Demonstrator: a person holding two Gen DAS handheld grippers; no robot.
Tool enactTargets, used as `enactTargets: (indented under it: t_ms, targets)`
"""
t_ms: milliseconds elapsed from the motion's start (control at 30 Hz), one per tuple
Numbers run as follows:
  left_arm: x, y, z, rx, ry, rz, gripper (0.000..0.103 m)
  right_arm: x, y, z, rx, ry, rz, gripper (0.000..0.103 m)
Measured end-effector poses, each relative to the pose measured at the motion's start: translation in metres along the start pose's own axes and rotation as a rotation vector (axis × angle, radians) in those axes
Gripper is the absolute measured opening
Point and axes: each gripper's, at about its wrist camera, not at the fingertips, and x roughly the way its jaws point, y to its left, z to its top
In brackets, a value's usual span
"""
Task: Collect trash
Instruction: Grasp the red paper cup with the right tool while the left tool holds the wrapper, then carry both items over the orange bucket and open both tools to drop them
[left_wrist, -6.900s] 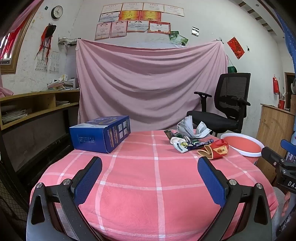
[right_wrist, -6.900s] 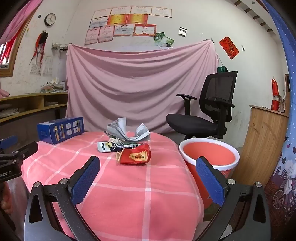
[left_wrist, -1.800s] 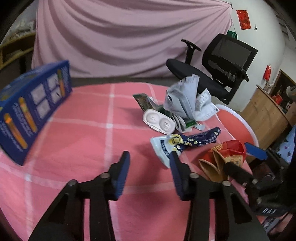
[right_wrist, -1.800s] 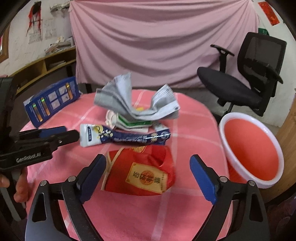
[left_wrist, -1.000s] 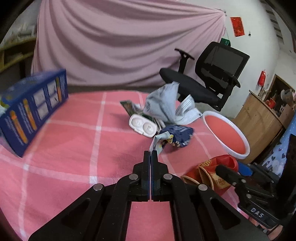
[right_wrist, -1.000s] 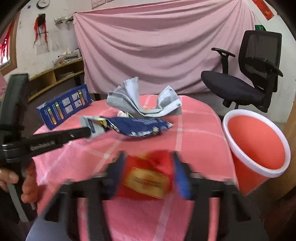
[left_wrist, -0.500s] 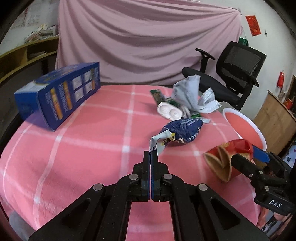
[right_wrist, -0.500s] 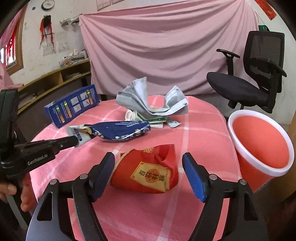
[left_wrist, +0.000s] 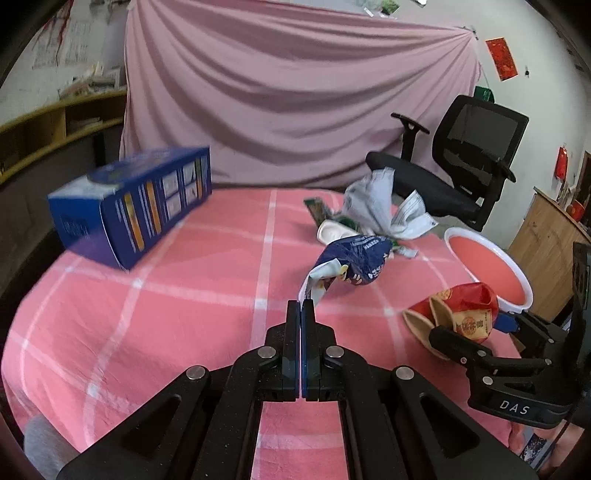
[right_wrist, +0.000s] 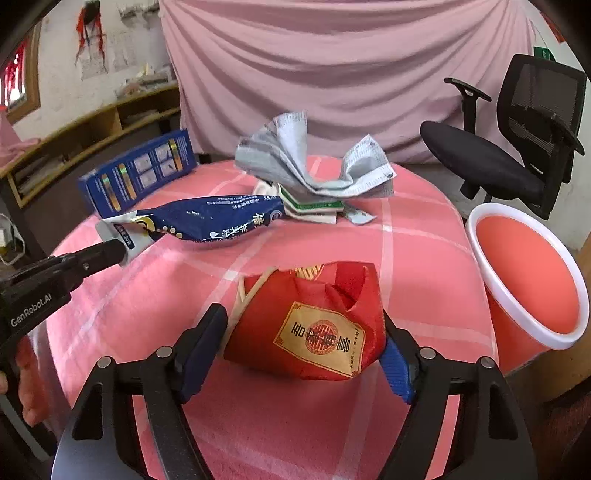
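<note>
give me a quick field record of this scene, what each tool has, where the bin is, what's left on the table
left tool: shut on the white end of the blue wrapper
right tool: jaws astride the red bag, just been closing, pads at its sides
bin: orange, white rim, beside the table edge
left on table: crumpled paper, blue box, white tray

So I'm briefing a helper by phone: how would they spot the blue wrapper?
On the round table with the pink checked cloth, look left of the red packet. The blue wrapper is long, dark blue with white print, its pale end pinched in the left claw.
</note>
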Motion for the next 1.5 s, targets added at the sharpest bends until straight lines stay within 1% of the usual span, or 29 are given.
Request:
enactTargets:
  t_ms: [167, 267, 400, 467, 500, 533, 667, 733, 800, 900, 1033, 1167, 1200, 1333, 1433, 1500]
  targets:
    - [-0.015, -0.015, 0.008, 0.058, -0.082, 0.002, 0.000, -0.023, -0.010, -0.001, 0.042, -0.127, 0.037, 0.075]
    - [-0.022, -0.030, 0.016, 0.087, -0.136, -0.013, 0.000, -0.043, -0.016, 0.001, 0.065, -0.249, 0.035, 0.075]
    - [-0.026, -0.050, 0.026, 0.106, -0.224, -0.046, 0.000, -0.081, -0.031, 0.004, 0.096, -0.475, -0.024, 0.075]
    - [-0.026, -0.063, 0.034, 0.120, -0.266, -0.064, 0.000, -0.096, -0.038, 0.005, 0.104, -0.561, -0.049, 0.075]
    - [-0.025, -0.071, 0.038, 0.129, -0.290, -0.075, 0.000, -0.103, -0.042, 0.007, 0.104, -0.607, -0.068, 0.075]
    - [-0.024, -0.080, 0.042, 0.136, -0.314, -0.090, 0.000, -0.111, -0.046, 0.010, 0.091, -0.661, -0.112, 0.075]
    - [-0.020, -0.109, 0.061, 0.157, -0.392, -0.150, 0.000, -0.127, -0.065, 0.025, 0.071, -0.786, -0.212, 0.076]
    - [-0.016, -0.124, 0.071, 0.172, -0.421, -0.172, 0.000, -0.128, -0.082, 0.034, 0.071, -0.825, -0.259, 0.076]
    - [-0.008, -0.141, 0.082, 0.190, -0.438, -0.200, 0.000, -0.126, -0.097, 0.036, 0.069, -0.845, -0.303, 0.076]
    - [0.006, -0.164, 0.093, 0.221, -0.441, -0.229, 0.000, -0.121, -0.126, 0.034, 0.111, -0.852, -0.364, 0.076]
    - [0.032, -0.194, 0.104, 0.248, -0.387, -0.271, 0.000, -0.111, -0.169, 0.021, 0.226, -0.803, -0.411, 0.076]
    - [0.066, -0.220, 0.108, 0.256, -0.291, -0.300, 0.000, -0.099, -0.197, 0.012, 0.279, -0.722, -0.447, 0.076]
    - [0.076, -0.226, 0.109, 0.255, -0.256, -0.309, 0.000, -0.095, -0.203, 0.010, 0.294, -0.696, -0.453, 0.076]
    - [0.113, -0.247, 0.114, 0.247, -0.116, -0.331, 0.000, -0.082, -0.228, 0.003, 0.377, -0.598, -0.462, 0.076]
    - [0.138, -0.256, 0.115, 0.232, -0.032, -0.333, 0.000, -0.073, -0.239, -0.005, 0.428, -0.534, -0.462, 0.076]
    - [0.151, -0.263, 0.116, 0.225, 0.010, -0.337, 0.000, -0.065, -0.247, -0.007, 0.459, -0.482, -0.462, 0.076]
